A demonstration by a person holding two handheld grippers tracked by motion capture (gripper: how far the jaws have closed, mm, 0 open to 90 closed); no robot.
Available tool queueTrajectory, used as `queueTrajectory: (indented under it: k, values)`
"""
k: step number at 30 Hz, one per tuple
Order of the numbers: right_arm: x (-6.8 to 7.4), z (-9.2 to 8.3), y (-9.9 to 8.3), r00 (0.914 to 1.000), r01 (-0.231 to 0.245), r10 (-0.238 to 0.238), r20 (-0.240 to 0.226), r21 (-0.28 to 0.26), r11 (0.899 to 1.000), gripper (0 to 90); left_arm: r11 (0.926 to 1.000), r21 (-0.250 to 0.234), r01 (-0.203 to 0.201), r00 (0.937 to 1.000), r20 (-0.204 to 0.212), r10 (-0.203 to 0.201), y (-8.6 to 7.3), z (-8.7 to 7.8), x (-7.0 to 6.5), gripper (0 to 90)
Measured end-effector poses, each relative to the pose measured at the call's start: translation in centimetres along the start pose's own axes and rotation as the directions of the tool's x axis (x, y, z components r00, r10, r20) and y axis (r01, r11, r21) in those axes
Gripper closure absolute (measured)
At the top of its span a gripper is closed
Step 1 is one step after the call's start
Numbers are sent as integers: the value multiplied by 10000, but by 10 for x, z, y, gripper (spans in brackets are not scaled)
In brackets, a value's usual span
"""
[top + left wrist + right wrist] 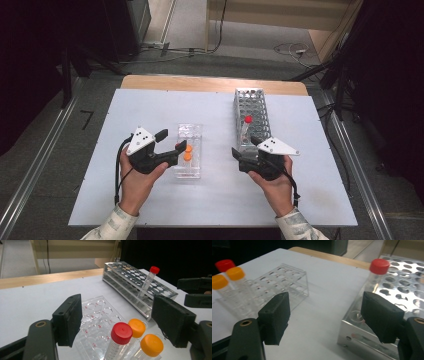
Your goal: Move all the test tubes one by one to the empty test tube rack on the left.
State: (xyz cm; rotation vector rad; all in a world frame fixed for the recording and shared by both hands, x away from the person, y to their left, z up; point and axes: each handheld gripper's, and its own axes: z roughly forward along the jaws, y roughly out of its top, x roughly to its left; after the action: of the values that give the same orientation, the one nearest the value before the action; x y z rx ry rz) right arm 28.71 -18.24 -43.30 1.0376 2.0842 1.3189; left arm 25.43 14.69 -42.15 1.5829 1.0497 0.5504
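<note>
Both tools stand released with nothing between their jaws. Held in the person's left hand, the left tool (167, 141) sits just beside the clear plastic rack (189, 150) at the middle of the white surface (150, 105), its jaws spread on either side of the rack's near end. In the left gripper view a red-capped tube (121, 333) and two orange-capped tubes (151, 345) stand upright in that rack, between the wide jaws but untouched by them. The right tool (245, 147) is at the near end of the metal rack (251, 107), which lies lengthwise toward the far edge on the right side of the surface. A thin tube with a red cap (248, 120) stands slightly tilted in a hole near the metal rack's near end; in the right gripper view it (379, 267) rises just beyond the right jaw, apart from it. The two racks lie well apart.
</note>
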Motion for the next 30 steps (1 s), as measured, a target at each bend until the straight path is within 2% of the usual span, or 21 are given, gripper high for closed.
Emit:
queueTrajectory:
  k: [2,5,9,18,23,30]
  values:
    - [-4,4,1,9997,-79,80,242,-54,10000,221,10000,22,7,10000,-30,-7,0,0,1,242]
    - [-11,11,3,9964,-132,138,838,-73,9999,225,10000,18,24,10000,-82,-24,0,0,1,234]
    - [-23,22,3,9915,-390,389,1238,-17,9992,242,10000,12,24,9999,-137,-23,0,0,1,233]
    - [-37,46,5,9848,-635,619,1621,43,9980,302,9998,-189,81,9999,-123,-83,1,-3,0,239]
    - [-39,57,4,9849,-737,708,1580,129,9972,406,9998,-189,90,9998,-156,-93,1,-3,1,239]
    - [-40,68,1,9803,-704,654,1862,204,9973,561,9999,-121,103,9999,-103,-104,0,-3,0,242]
